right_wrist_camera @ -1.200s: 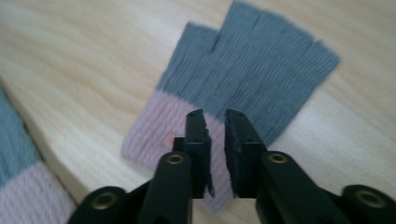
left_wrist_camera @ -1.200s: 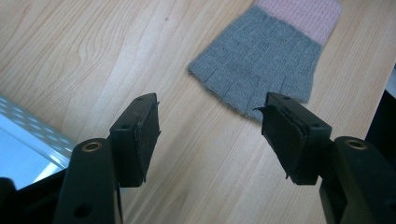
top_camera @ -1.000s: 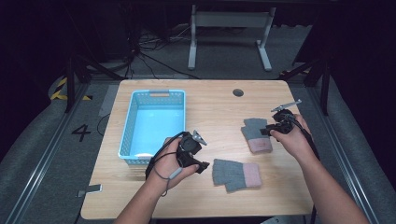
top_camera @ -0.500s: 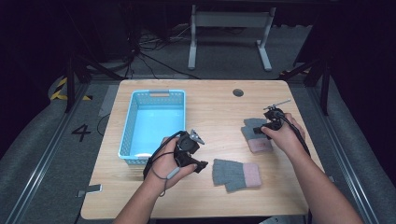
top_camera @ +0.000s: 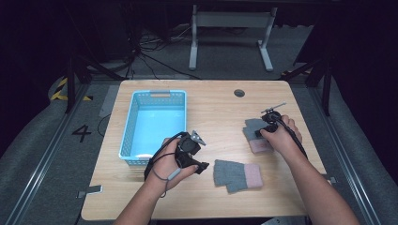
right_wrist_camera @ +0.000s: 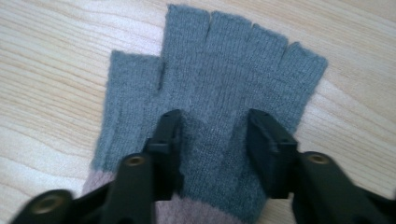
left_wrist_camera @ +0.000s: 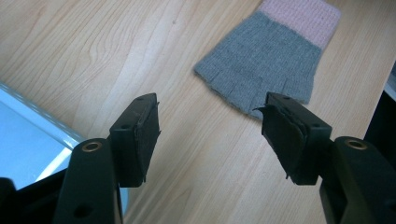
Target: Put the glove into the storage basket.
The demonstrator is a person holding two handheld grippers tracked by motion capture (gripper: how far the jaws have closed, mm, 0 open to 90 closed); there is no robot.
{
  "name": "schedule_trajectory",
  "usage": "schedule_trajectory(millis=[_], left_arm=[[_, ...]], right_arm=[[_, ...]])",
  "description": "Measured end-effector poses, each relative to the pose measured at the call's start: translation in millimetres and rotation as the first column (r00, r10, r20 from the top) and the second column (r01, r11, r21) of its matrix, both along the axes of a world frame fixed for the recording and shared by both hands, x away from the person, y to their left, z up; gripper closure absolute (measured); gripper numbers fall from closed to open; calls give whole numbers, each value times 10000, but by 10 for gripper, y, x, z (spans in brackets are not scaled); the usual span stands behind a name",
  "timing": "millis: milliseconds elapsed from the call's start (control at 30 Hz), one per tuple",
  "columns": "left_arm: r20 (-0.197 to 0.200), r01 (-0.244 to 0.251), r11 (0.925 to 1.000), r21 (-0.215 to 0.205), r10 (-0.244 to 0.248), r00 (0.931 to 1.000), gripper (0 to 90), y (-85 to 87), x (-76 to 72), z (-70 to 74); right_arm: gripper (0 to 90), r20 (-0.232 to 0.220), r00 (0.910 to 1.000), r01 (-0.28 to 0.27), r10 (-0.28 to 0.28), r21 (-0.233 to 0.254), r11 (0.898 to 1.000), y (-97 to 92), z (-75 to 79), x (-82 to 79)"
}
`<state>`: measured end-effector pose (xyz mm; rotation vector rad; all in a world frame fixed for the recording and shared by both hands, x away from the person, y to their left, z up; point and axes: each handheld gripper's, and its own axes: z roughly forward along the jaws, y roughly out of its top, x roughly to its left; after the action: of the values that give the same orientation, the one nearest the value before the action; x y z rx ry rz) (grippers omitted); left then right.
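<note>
Gloves remain on the tabletop (top_camera: 220,101), and the blue basket (top_camera: 133,110) is empty, so we judge nothing is packed yet and both are left to move. Our right gripper (right_wrist_camera: 212,154) has its fingers (right_wrist_camera: 166,140) part open, pressed down on the far glove (right_wrist_camera: 219,70), a fold of knit between them, not clenched. Our left gripper (left_wrist_camera: 212,135) hangs spread wide, grasping nothing, the near glove (left_wrist_camera: 268,60) just beyond its fingertips.
</note>
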<state>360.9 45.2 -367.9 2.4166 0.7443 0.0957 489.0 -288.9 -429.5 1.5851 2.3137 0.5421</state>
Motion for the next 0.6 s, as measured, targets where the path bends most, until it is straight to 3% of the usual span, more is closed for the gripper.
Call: schedule_trajectory(millis=[67,167,600], left_arm=[[2,-16,10000,-7,16,10000,373,2,-1,2],[4,-23,10000,-11,23,10000,374,5,0,2],[54,-35,10000,-12,35,10000,373,19,-6,21]], right_arm=[[760,-156,9998,-97,98,58,9999,3,13,2],[805,-256,9994,-246,251,205,9995,-9,24,10],[813,429,9974,-614,586,662,9959,-115,318,-91]])
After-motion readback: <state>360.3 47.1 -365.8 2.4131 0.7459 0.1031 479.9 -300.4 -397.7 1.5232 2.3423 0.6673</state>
